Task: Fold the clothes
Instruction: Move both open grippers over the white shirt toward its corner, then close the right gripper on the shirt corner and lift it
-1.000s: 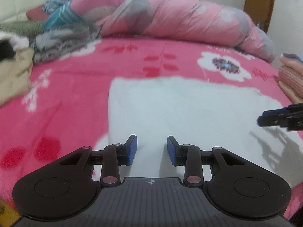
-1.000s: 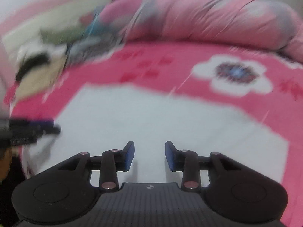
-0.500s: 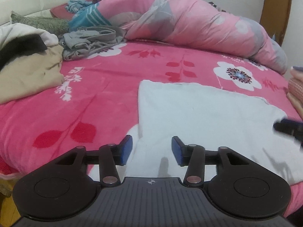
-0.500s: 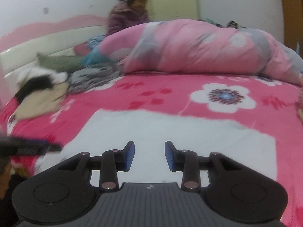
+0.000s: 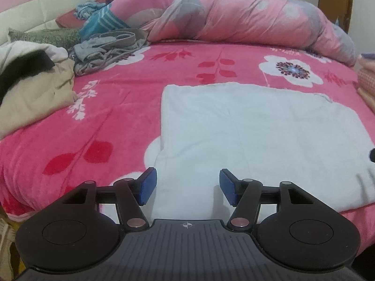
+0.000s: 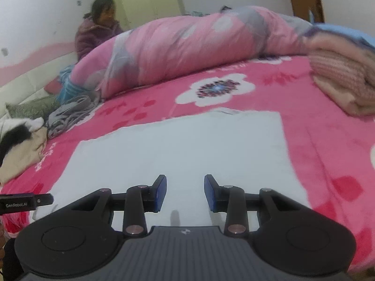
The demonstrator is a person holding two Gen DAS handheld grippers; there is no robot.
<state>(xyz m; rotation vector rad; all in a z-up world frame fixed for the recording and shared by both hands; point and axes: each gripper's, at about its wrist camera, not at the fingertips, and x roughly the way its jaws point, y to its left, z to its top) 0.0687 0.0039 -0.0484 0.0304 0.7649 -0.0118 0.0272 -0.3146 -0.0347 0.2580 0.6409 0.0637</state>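
Observation:
A white garment (image 5: pixel 253 128) lies flat as a folded rectangle on the pink flowered bed (image 5: pixel 112 107). In the right wrist view the same white garment (image 6: pixel 182 147) fills the middle. My left gripper (image 5: pixel 186 187) hovers over the garment's near left edge, its jaws opening, with nothing between the blue pads. My right gripper (image 6: pixel 185 193) hangs over the near edge further right, jaws apart and empty. The tip of the left gripper (image 6: pixel 35 200) shows at the left edge of the right wrist view.
A rolled pink quilt (image 5: pixel 234 16) lies across the back of the bed. Unfolded clothes (image 5: pixel 32 89) are heaped at the left, with a grey garment (image 5: pixel 107 49) behind. A folded pink stack (image 6: pixel 344 79) sits at the right. A person (image 6: pixel 96 30) sits at the far left.
The left jaws have spread wider and the left gripper has drawn back from the garment. The right gripper has swung rightward and rolled, so the folded pink stack came into its view.

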